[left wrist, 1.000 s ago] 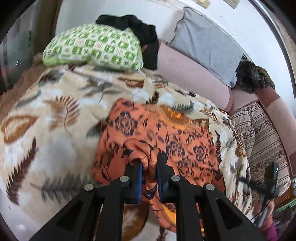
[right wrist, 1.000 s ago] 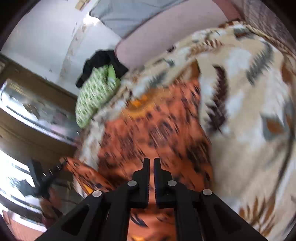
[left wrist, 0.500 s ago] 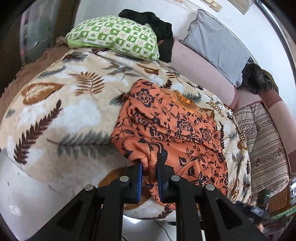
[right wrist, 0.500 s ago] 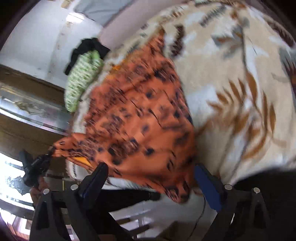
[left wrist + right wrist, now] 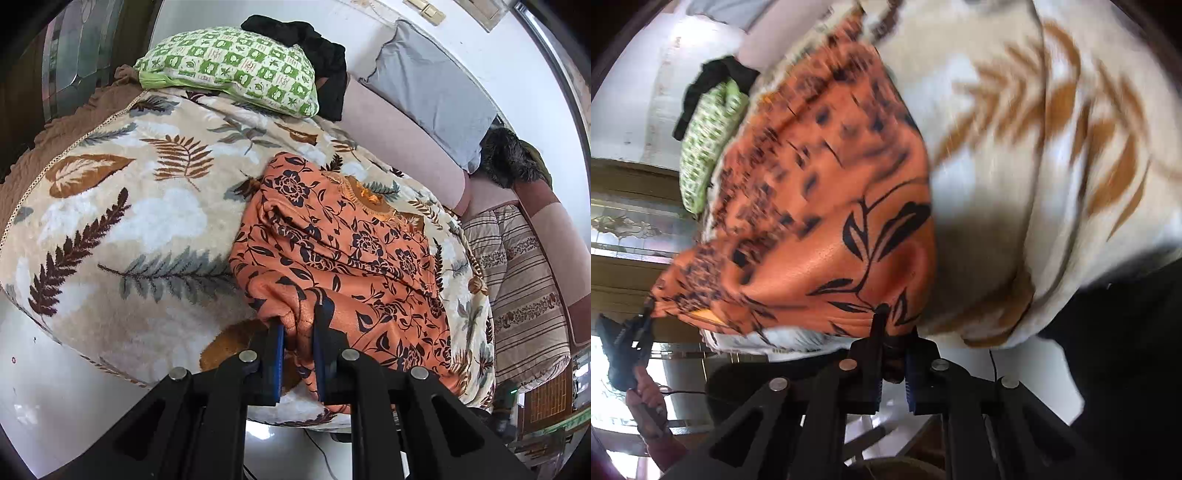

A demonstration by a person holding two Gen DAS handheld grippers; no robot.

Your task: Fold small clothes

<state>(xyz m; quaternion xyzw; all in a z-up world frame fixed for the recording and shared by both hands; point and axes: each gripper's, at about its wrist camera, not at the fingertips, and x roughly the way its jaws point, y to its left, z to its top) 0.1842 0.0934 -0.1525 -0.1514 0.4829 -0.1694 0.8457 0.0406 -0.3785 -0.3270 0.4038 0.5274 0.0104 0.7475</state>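
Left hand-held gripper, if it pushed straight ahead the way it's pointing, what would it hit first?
The left hand-held gripper is already shut on the orange floral garment, so it would push into more of that cloth, then probably the leaf-print blanket beneath; depth is unclear.

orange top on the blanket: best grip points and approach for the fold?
Grip the orange top at its two near hem corners, from the bed's front edge. The hem overhangs the blanket there, so fingers can close around it. Left gripper and right gripper already pinch it.
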